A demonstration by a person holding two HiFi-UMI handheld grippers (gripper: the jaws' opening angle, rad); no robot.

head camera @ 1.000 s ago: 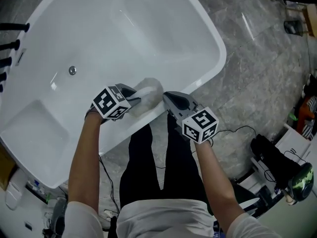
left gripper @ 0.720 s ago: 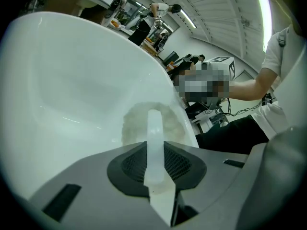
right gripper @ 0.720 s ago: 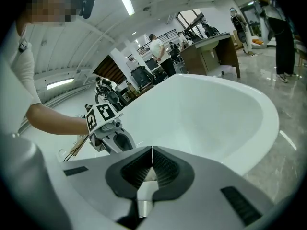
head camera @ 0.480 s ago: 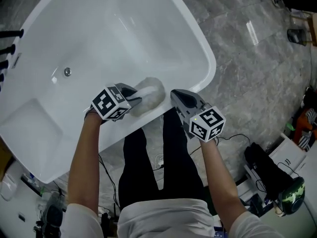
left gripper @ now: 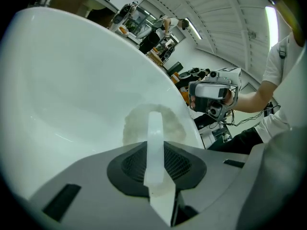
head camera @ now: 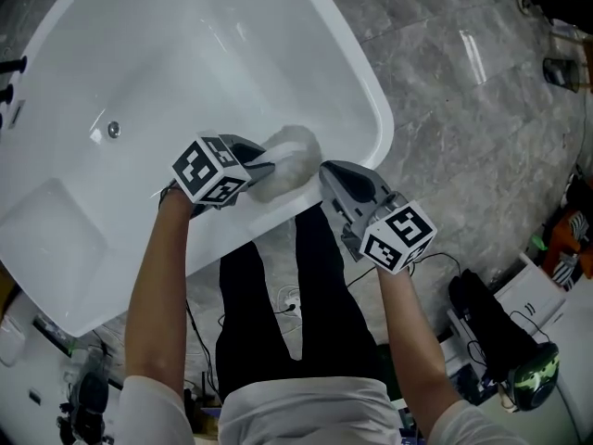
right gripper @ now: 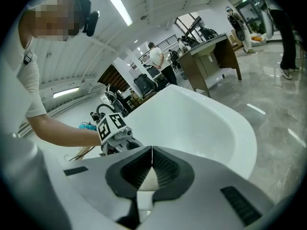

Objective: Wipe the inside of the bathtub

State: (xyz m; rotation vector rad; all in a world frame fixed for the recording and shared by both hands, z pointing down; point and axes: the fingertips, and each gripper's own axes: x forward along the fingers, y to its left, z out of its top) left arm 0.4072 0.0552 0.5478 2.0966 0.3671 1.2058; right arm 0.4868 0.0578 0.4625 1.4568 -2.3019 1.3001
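Note:
The white bathtub (head camera: 185,54) fills the upper left of the head view, its drain (head camera: 113,129) at the left. My left gripper (head camera: 264,168) is shut on a fluffy white cloth (head camera: 289,158) and presses it against the tub's inner wall near the front rim. From the left gripper view the cloth (left gripper: 154,124) bulges beyond the closed jaws against the tub wall (left gripper: 81,80). My right gripper (head camera: 338,182) hovers shut and empty just outside the tub rim (head camera: 375,123), beside the cloth. Its own view shows the jaws (right gripper: 151,157) closed and the tub (right gripper: 192,123) ahead.
Grey marble floor (head camera: 482,109) lies right of the tub. Cables (head camera: 445,244) and dark bags (head camera: 500,332) sit at the lower right. Black tap fittings (head camera: 11,68) stand at the tub's left edge. The person's legs (head camera: 296,295) stand against the tub's front.
The left gripper has slid the cloth a little to the right and up along the tub's inner wall. The right gripper drifted slightly right and down.

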